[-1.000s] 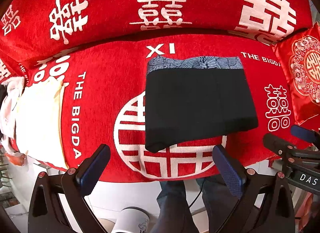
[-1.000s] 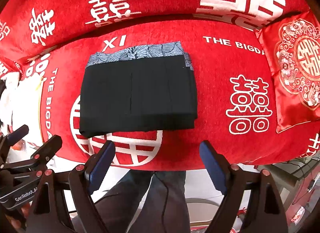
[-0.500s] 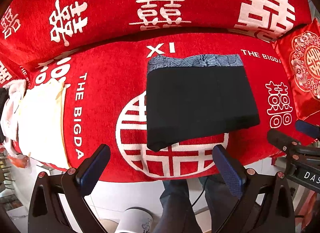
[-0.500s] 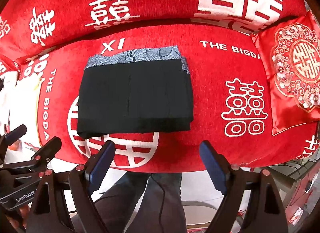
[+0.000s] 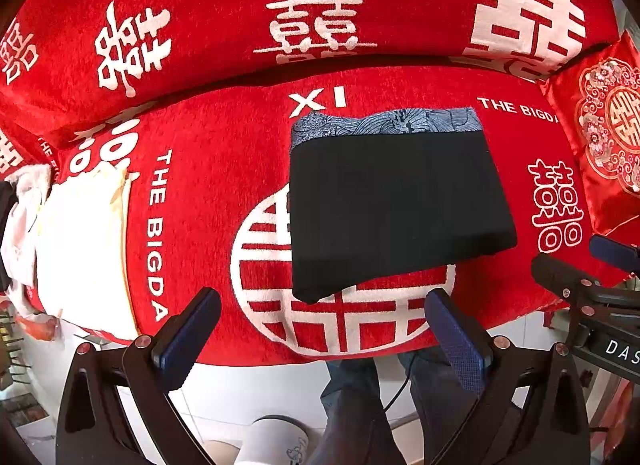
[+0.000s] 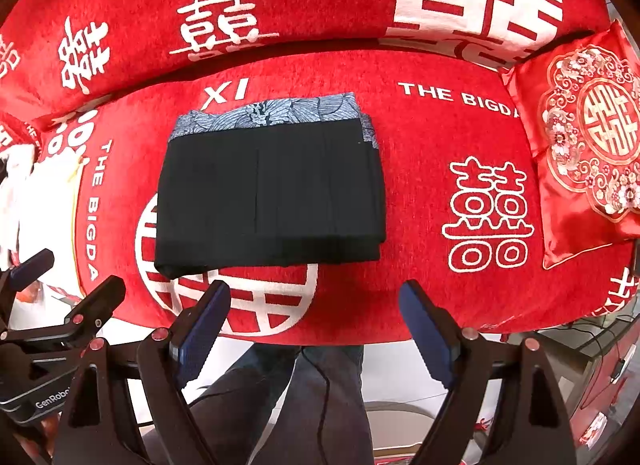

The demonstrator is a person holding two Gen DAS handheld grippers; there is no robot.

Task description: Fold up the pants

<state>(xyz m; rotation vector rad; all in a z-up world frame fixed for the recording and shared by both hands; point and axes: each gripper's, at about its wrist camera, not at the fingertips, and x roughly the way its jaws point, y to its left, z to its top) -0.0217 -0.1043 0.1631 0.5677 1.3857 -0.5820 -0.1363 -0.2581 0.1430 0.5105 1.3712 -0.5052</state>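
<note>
Nothing has moved since the earlier frame. Folded black fabric pants (image 6: 268, 193) lie squarely ahead of both empty, wide-open claws, left claw (image 5: 320, 339) and right claw (image 6: 316, 329).

The pants (image 5: 396, 205) are black, with a blue-grey band of wavy, floral line pattern along the far edge. The sofa cover (image 5: 208, 193) is red with white double-happiness characters and white lettering. The cushion (image 6: 580, 145) is shiny red with a gold and white floral medallion. Gripper pads (image 6: 200, 329) are dark blue
</note>
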